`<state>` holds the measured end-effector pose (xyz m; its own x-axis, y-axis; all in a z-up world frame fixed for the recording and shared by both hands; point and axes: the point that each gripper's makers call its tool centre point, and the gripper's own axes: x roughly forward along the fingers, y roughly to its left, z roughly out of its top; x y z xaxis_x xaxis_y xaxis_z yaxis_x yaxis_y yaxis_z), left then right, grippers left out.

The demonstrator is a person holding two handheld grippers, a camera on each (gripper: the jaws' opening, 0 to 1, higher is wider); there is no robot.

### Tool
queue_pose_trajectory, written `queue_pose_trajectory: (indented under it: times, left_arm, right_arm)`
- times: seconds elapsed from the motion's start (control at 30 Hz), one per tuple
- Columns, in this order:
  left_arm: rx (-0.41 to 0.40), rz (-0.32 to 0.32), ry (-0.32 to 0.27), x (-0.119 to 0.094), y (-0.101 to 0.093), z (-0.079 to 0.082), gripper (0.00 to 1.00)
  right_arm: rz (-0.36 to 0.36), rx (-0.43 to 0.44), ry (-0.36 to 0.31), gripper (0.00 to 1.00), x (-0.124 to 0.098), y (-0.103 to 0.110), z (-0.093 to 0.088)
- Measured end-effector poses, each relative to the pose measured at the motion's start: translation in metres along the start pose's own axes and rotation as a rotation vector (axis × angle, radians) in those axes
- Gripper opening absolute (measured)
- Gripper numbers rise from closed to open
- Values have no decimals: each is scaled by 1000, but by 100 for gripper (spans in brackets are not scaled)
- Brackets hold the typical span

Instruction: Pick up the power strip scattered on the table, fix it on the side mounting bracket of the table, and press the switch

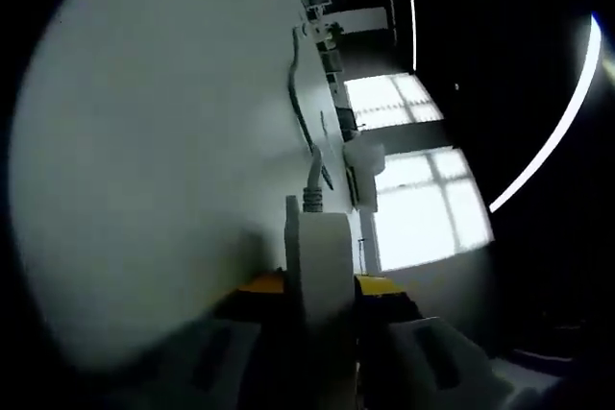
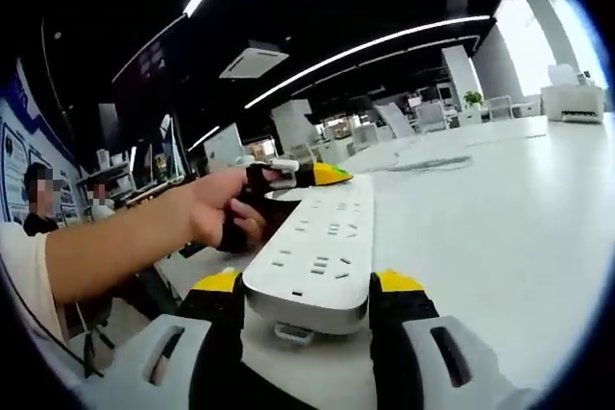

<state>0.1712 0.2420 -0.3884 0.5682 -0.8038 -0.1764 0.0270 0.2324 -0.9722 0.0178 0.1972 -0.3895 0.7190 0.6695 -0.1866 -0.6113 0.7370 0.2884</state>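
A white power strip [image 2: 322, 247] with several sockets runs away from me in the right gripper view, just above the white table [image 2: 500, 237]. My right gripper [image 2: 307, 285] is shut on its near end, yellow pads [image 2: 399, 282] against both sides. At its far end sits my left gripper [image 2: 298, 177], held by a person's hand [image 2: 216, 208]. In the left gripper view the strip [image 1: 319, 256] appears end-on, clamped in my left gripper [image 1: 319, 287]. Its grey cable [image 1: 309, 175] leads off along the table [image 1: 163, 141].
A white printer [image 2: 572, 101] stands at the table's far right and a loose cable [image 2: 423, 162] lies mid-table. Seated people [image 2: 38, 204] and desks are off to the left past the table edge. Bright windows [image 1: 423, 199] show in the left gripper view.
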Motion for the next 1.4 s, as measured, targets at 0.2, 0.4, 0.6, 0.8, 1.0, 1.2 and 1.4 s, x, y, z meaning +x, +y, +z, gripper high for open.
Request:
queue_pose_trajectory:
  times: [0.2, 0.4, 0.6, 0.8, 1.0, 1.2, 1.4]
  left_arm:
    - [-6, -15, 5, 1, -2, 4, 27]
    - [-3, -22, 12, 0, -1, 9, 27]
    - [-5, -25, 18, 0, -2, 5, 27]
    - [-2, -32, 21, -2, -3, 6, 26]
    - [-17, -47, 33, -5, -7, -4, 26]
    - [-38, -101, 60, -9, -16, 3, 26]
    - [-34, -109, 79, -20, -14, 21, 26]
  right_arm:
    - [-2, -9, -24, 48, -3, -3, 4]
    - [0, -10, -35, 49, -4, -3, 7]
    - [-4, -12, -50, 49, -8, -3, 11]
    - [-6, -10, -63, 50, -12, -5, 14]
    - [-1, 3, -90, 53, -15, -8, 18]
    - [47, -7, -126, 53, -15, -2, 23]
    - [103, -31, -145, 52, -18, 9, 30]
